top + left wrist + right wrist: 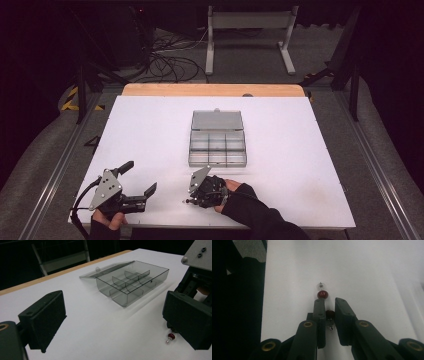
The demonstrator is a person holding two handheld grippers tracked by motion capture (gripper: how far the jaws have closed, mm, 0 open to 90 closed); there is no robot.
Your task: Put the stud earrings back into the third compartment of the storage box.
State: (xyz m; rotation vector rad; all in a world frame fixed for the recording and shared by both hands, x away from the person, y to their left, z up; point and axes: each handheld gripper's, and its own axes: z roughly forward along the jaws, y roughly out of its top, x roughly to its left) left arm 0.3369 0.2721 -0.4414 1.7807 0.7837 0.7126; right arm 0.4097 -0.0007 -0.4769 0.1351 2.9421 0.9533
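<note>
Right claw (pixel 327 312) pinching a small red-headed pin (pixel 330 314) at the near middle of the white bench (pixel 150 130).

The pin is sitting between the two black pads, which are pressing together on it, low against the bench surface; a second red pin (pixel 322 294) and a clear-headed one (pixel 321 286) are lying just beyond the claw's tips. The left claw (pixel 137 176) is resting spread wide, holding nothing, near the bench's near left edge. A smoky clear compartment box (pixel 218 147) with its lid (pixel 217 120) lying open is standing well apart, toward the far middle, leaving broad bare bench all around. No writing is readable anywhere.
</note>
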